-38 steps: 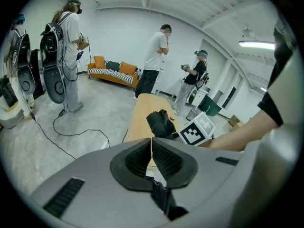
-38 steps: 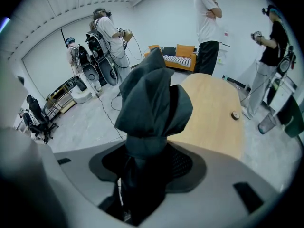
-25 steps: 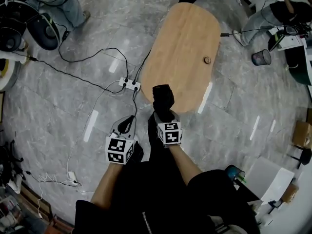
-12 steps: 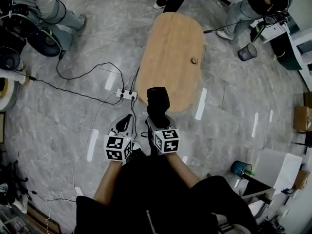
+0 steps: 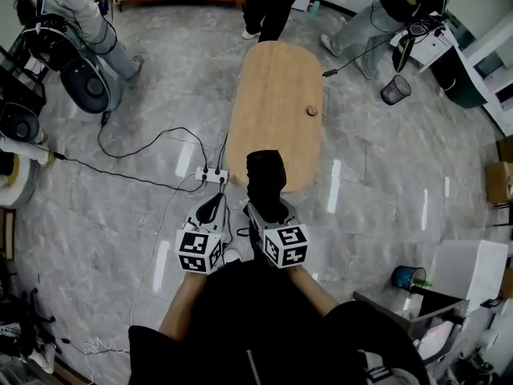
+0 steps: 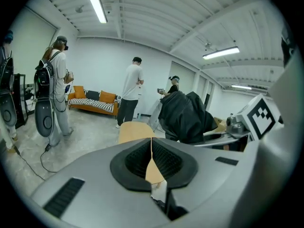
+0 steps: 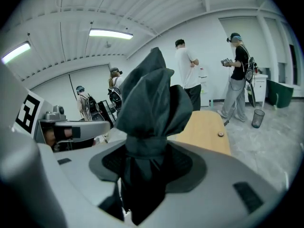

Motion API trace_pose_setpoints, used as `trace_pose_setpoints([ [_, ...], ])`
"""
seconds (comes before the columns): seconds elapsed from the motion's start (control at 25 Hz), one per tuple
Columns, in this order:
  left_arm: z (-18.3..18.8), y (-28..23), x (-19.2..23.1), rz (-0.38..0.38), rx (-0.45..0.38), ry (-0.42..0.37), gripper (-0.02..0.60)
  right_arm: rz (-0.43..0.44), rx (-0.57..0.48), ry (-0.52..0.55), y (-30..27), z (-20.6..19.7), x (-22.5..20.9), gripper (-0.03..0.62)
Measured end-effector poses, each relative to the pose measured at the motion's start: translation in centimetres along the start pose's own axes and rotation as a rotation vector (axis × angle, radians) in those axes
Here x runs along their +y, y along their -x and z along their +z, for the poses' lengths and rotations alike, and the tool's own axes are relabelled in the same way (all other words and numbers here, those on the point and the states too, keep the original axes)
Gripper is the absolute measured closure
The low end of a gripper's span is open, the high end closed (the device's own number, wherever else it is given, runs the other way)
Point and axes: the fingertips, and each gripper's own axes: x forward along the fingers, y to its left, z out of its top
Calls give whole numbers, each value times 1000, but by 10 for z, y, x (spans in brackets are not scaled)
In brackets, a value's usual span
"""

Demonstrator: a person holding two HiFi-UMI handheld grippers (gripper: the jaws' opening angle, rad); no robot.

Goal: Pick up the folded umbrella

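the right gripper (image 5: 268, 208) is clamped on the folded umbrella (image 5: 266, 173), its dark pads pressing the bundle's tied neck from both sides. the black fabric bunches out past the jaws. the umbrella is held up in front of the person, and from the head view it overlaps the near end of the oval wooden table (image 5: 276, 87). just to its left, the left gripper (image 5: 210, 208) has its jaws drawn together with nothing between them, only a thin slit. a white power strip (image 5: 212, 175) lies on the grey floor (image 5: 144, 199) beyond it.
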Motion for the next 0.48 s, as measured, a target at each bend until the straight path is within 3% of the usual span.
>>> trace_pose_setpoints([
  [0.28,-4,13,-11,-28,-8,-26,565,2,-96,-2,28,25,12,367],
  [0.48,0,20,-10,-25,-20,-39,565,0,-110,-6,37,23,15,367],
])
